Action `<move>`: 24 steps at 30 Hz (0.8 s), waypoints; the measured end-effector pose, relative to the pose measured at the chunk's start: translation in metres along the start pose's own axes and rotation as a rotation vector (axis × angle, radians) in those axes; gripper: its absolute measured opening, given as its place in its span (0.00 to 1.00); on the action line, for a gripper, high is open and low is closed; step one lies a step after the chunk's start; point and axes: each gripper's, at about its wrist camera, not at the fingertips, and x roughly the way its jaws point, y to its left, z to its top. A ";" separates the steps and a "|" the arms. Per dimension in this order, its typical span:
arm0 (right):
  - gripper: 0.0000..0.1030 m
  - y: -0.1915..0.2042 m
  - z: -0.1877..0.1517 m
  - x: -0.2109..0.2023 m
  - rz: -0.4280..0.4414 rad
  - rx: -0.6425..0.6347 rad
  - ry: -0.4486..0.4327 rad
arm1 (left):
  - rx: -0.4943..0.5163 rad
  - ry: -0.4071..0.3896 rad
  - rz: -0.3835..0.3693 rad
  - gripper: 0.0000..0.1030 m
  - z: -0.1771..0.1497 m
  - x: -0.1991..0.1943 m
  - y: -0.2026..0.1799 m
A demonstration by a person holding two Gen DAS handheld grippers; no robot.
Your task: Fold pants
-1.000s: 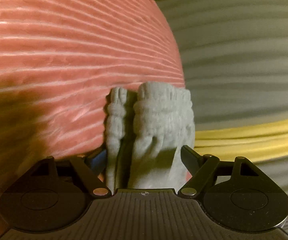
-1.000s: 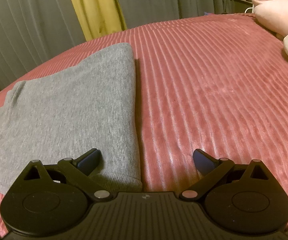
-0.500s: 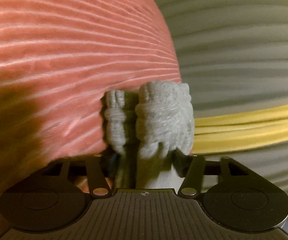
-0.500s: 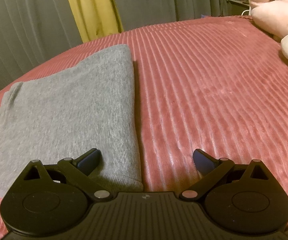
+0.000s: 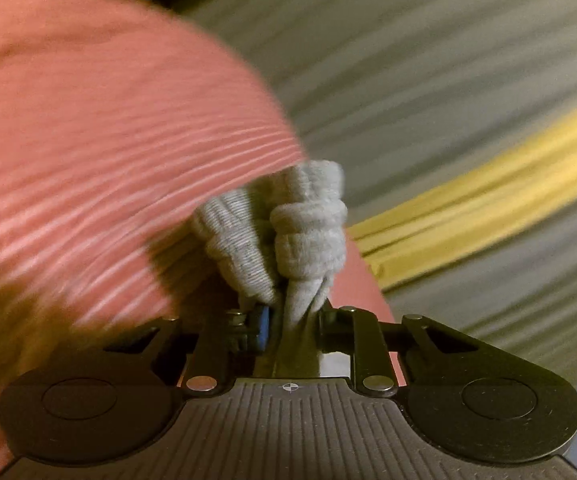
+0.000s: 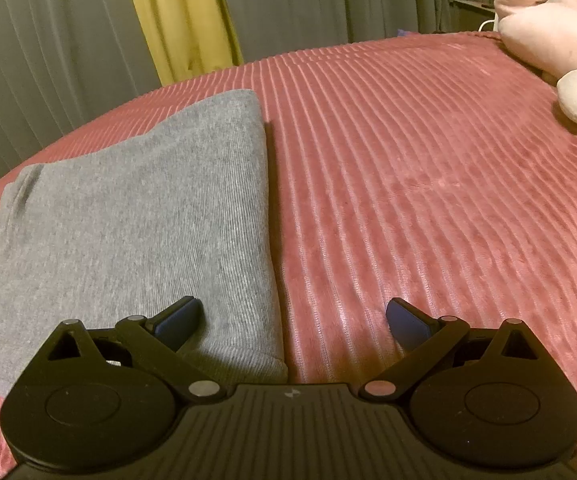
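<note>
Left wrist view shows the left gripper (image 5: 288, 320) closing on a bunched grey end of the pants (image 5: 288, 232): the fabric is pinched between the pads, with two ribbed, rolled lumps of cloth standing up just past the fingertips. This picture is smeared, so whether that end is a cuff or a waistband I cannot tell. Behind the bunch lies the pink ribbed bedspread (image 5: 108, 140), and beyond the bed's edge hang grey curtains with a yellow strip (image 5: 488, 200). In the right wrist view the right gripper (image 6: 294, 322) hangs with its jaws wide apart and nothing between them; its left finger sits over the near corner of the pants (image 6: 136, 220), its right finger over bare bedspread (image 6: 428, 180). There the pants lie flat on the bedspread as a grey panel whose long, straight edge runs away from the camera towards the curtains. A pink plush toy (image 6: 548, 36) rests at the far right, well apart. The fold likely turns on this: the left hand alone has cloth, and the flat panel lies ahead and left of the empty right gripper, which would have to shift left to catch it.
</note>
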 end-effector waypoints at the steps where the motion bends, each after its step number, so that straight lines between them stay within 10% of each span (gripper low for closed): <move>1: 0.96 0.000 0.001 -0.001 0.000 0.003 0.001 | 0.061 -0.010 -0.010 0.22 -0.001 -0.005 -0.016; 8: 0.96 -0.005 0.004 -0.017 0.002 0.024 -0.078 | 0.480 -0.045 -0.218 0.21 -0.057 -0.038 -0.165; 14: 0.96 -0.024 0.006 -0.027 0.031 0.115 -0.130 | 0.775 0.112 -0.438 0.23 -0.186 -0.030 -0.262; 19: 0.96 -0.036 0.006 -0.034 0.050 0.172 -0.148 | 0.932 0.354 -0.276 0.43 -0.291 0.024 -0.266; 24: 0.96 -0.048 0.003 -0.042 0.102 0.234 -0.163 | 0.791 0.409 -0.121 0.63 -0.274 0.035 -0.235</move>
